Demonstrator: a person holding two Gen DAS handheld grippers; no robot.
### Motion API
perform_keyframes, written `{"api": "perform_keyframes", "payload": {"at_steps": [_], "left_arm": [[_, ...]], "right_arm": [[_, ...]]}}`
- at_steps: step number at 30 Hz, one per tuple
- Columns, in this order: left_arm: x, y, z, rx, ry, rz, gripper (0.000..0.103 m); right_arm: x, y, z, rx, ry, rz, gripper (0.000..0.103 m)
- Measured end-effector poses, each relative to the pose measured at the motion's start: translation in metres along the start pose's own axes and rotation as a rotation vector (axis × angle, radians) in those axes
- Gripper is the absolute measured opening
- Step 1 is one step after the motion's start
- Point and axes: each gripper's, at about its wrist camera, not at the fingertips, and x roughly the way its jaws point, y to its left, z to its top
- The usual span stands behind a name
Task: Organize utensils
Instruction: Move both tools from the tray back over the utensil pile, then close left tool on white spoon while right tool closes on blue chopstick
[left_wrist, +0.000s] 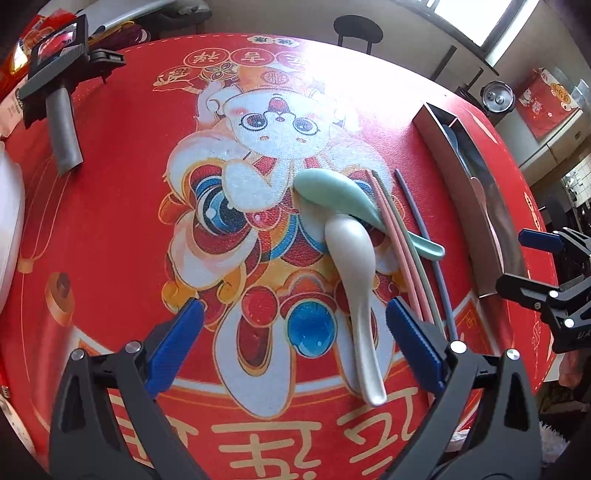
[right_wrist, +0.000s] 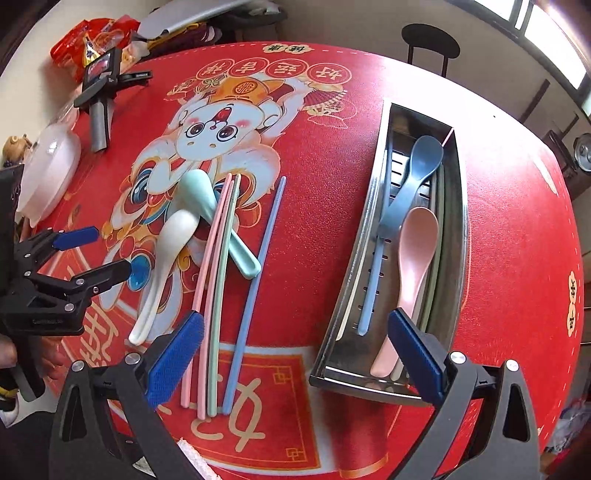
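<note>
**Spoons and chopsticks heaped beside the steel tray**

While both grippers hang over the red tablecloth with nothing between their fingers, the loose utensils lie in a tangle just left of the steel tray. Nearest that pile is the left gripper, its blue pads spread wide, the white spoon lying with its handle running between them but touched by neither. The white spoon's bowl rests against the mint spoon, which lies crosswise with its handle passing under the pink chopsticks and the green chopstick. A blue chopstick lies apart from these, on the side toward the tray.

Over the tray's near end hovers the right gripper, fingers likewise parted and holding nothing; its right pad covers the end of the pink spoon lying inside the tray. Beside that spoon in the tray are a blue spoon, bowl toward the far end, another blue chopstick and some pale chopsticks along the walls.

Well away from the tray, at the far left edge of the cloth, sits a grey-handled device with a small screen, a clear plastic lid next to it, and red snack bags behind. A black stool stands beyond the table past the tray's far end.
</note>
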Motion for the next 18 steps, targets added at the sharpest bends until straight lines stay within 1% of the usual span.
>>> {"api": "perform_keyframes", "payload": {"at_steps": [3,4,5,6,7,8,9,11,12,13,14,18], "left_arm": [[0.004,0.007,0.0,-0.029,0.006,0.006,0.097],[0.005,0.008,0.0,-0.039,0.008,0.001,0.097],[0.006,0.009,0.0,-0.045,0.01,-0.005,0.097],[0.006,0.009,0.0,-0.047,0.01,-0.008,0.097],[0.007,0.009,0.0,-0.046,0.01,-0.009,0.097],[0.007,0.008,-0.001,-0.044,0.01,-0.009,0.097],[0.008,0.007,-0.001,-0.041,0.011,-0.011,0.097],[0.009,0.007,-0.002,-0.037,0.015,-0.016,0.097],[0.01,0.006,-0.002,-0.036,0.015,-0.014,0.097],[0.011,0.006,-0.002,-0.035,0.016,-0.014,0.097],[0.012,0.006,-0.002,-0.034,0.017,-0.013,0.097],[0.016,0.006,-0.003,-0.033,0.024,-0.011,0.097]], "right_arm": [[0.003,0.005,0.003,-0.026,0.005,0.0,0.095],[0.004,0.006,0.004,-0.032,0.007,-0.003,0.091],[0.005,0.007,0.005,-0.038,0.011,-0.004,0.081],[0.007,0.008,0.006,-0.043,0.018,-0.003,0.075],[0.009,0.009,0.007,-0.046,0.026,-0.002,0.066],[0.012,0.009,0.008,-0.049,0.034,0.003,0.059],[0.014,0.01,0.009,-0.051,0.04,0.012,0.055],[0.018,0.015,0.009,-0.058,0.054,0.026,0.037],[0.021,0.017,0.009,-0.064,0.063,0.03,0.033],[0.023,0.02,0.009,-0.068,0.073,0.033,0.026],[0.027,0.022,0.009,-0.069,0.087,0.039,0.023],[0.041,0.026,0.008,-0.026,0.153,0.077,0.017]]}}
